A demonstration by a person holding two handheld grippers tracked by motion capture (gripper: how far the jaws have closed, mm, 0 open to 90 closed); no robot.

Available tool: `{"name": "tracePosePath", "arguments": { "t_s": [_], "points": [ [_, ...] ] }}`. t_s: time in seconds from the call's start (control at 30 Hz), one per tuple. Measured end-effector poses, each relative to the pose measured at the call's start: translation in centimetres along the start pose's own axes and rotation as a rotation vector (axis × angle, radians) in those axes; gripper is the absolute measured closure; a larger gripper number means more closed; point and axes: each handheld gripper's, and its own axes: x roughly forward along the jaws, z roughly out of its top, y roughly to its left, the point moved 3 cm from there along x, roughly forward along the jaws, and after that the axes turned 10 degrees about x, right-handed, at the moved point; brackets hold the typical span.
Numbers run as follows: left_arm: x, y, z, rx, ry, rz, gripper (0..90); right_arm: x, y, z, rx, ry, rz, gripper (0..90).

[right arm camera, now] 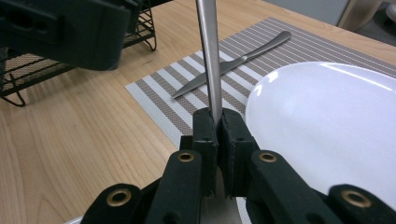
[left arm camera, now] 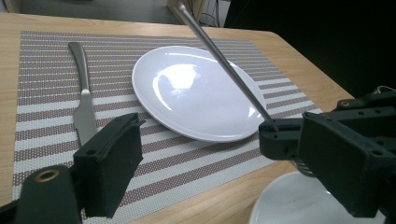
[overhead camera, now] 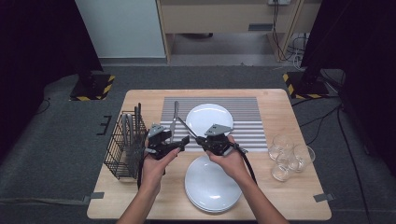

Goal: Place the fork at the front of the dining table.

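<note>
My right gripper [overhead camera: 200, 139] [right arm camera: 218, 121] is shut on a thin metal utensil [overhead camera: 189, 129] [left arm camera: 224, 60] [right arm camera: 208, 56]; its handle slants up and away, and its working end is hidden in the jaws. My left gripper [overhead camera: 180, 143] [left arm camera: 224, 135] is open just left of it, its jaws on either side of the right gripper's tips [left arm camera: 273, 130] and holding nothing. Both hover over the near edge of a striped placemat [overhead camera: 247, 116]. On the mat lie a white plate [overhead camera: 209, 117] [left arm camera: 196, 93] [right arm camera: 327, 121] and, left of it, a knife [overhead camera: 173, 120] [left arm camera: 83, 98] [right arm camera: 233, 65].
A stack of white plates [overhead camera: 212, 184] [left arm camera: 299, 205] sits near the table's front edge under my hands. A black wire cutlery rack [overhead camera: 123, 144] [right arm camera: 28, 70] holding several utensils stands at the left. Three clear glasses [overhead camera: 289, 156] cluster at the right.
</note>
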Motion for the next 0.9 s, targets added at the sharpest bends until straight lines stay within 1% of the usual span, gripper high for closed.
{"name": "tracePosePath", "arguments": {
  "t_s": [0.1, 0.17, 0.37, 0.43, 0.47, 0.6, 0.7, 0.8, 0.9],
  "points": [
    [0.0, -0.1, -0.2, 0.007, -0.006, -0.001, 13.7, -0.2, -0.4, 0.0, 0.007, -0.005, -0.008, 86.0],
    [0.1, -0.2, -0.3, 0.006, -0.003, -0.011, 13.7, -0.3, -0.6, -0.1, 0.011, -0.006, -0.014, 86.0],
    [0.4, -0.4, -0.6, 0.025, 0.008, -0.014, 13.2, -0.6, -1.3, -0.2, 0.031, -0.008, -0.029, 86.0],
    [0.4, -0.3, -0.7, 0.032, 0.009, -0.004, 13.1, -0.7, -1.5, -0.2, 0.035, -0.008, -0.033, 86.0],
    [0.4, -0.3, -0.7, 0.027, 0.008, 0.0, 13.1, -0.7, -1.6, -0.2, 0.037, -0.009, -0.034, 86.0],
    [0.5, 0.0, -0.8, 0.021, 0.012, -0.009, 13.0, -0.9, -2.1, -0.2, 0.047, -0.013, -0.044, 86.0],
    [0.6, 0.0, -1.0, 0.029, 0.019, -0.013, 13.0, -1.0, -2.4, -0.2, 0.053, -0.016, -0.053, 86.0],
    [0.7, 0.0, -1.3, 0.018, 0.028, -0.03, 12.8, -1.2, -2.8, -0.2, 0.058, -0.02, -0.062, 86.0],
    [0.8, 0.0, -1.6, 0.009, 0.034, -0.038, 12.7, -1.3, -3.1, -0.2, 0.064, -0.022, -0.071, 86.0]
  ]
}}
